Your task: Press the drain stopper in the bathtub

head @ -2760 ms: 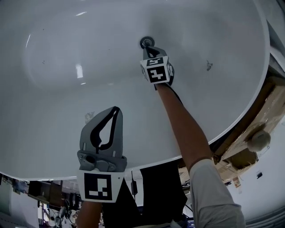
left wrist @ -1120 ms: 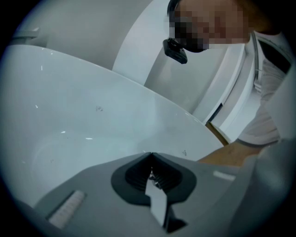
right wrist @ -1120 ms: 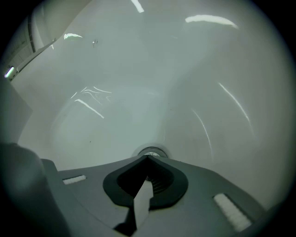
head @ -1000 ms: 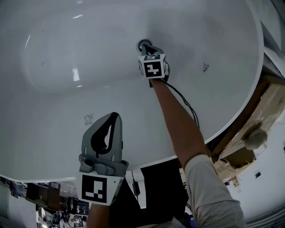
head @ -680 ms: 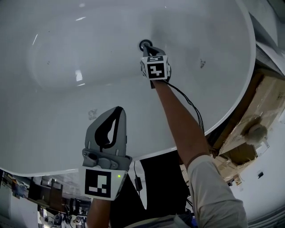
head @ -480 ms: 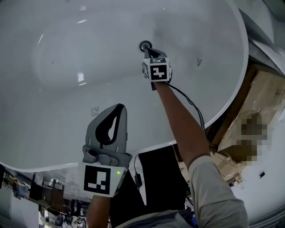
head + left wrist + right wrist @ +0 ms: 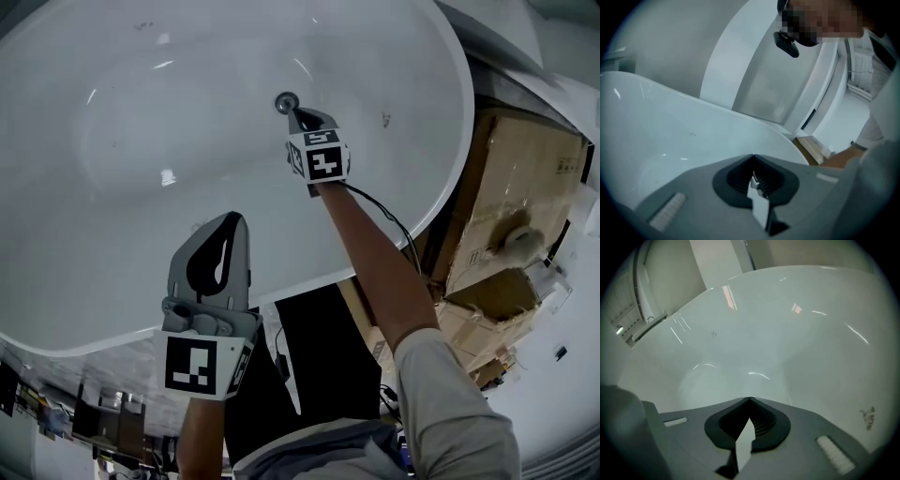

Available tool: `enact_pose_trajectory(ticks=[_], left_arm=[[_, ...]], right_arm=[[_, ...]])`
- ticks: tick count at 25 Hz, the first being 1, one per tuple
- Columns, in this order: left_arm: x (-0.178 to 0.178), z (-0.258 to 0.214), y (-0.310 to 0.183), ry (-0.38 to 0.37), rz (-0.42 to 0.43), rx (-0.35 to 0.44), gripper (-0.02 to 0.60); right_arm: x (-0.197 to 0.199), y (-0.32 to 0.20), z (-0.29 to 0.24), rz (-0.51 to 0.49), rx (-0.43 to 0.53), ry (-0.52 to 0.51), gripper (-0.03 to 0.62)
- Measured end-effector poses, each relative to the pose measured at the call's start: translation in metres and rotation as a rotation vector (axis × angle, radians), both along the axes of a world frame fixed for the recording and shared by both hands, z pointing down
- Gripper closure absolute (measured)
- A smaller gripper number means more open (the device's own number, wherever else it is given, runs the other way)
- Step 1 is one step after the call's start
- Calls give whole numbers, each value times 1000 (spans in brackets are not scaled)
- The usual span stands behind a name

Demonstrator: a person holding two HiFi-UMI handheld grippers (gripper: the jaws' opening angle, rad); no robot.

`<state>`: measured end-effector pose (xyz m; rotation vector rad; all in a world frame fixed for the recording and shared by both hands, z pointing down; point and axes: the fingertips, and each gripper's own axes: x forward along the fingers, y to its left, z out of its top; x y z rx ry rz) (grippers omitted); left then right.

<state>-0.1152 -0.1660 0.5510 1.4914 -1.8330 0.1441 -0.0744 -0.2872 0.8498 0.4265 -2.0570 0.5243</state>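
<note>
Drain stopper [image 7: 286, 101] on the floor of the bathtub [image 7: 112, 234], with your right hand-held gripper [image 7: 298, 115] reaching down to it.
Your right jaws are pressed together on nothing, tips just beside the stopper; whether they touch it cannot be told. Your left hand-held gripper [image 7: 231, 225] hangs over the tub's near rim, jaws likewise together and empty. Cardboard boxes [image 7: 525, 178] stand past the tub's right edge.

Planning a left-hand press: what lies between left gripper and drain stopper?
Head view: only bare bathtub surface between left gripper and drain stopper.
</note>
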Motion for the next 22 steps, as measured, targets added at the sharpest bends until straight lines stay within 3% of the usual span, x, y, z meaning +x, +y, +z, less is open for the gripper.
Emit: enact_pose_trajectory(ticks=[10, 22], left_arm=[[5, -58, 9, -16, 19, 26, 581], [2, -111, 17, -36, 30, 33, 581]], right_arm=[[13, 8, -79, -36, 25, -56, 594], [34, 20, -174, 2, 29, -128, 594]])
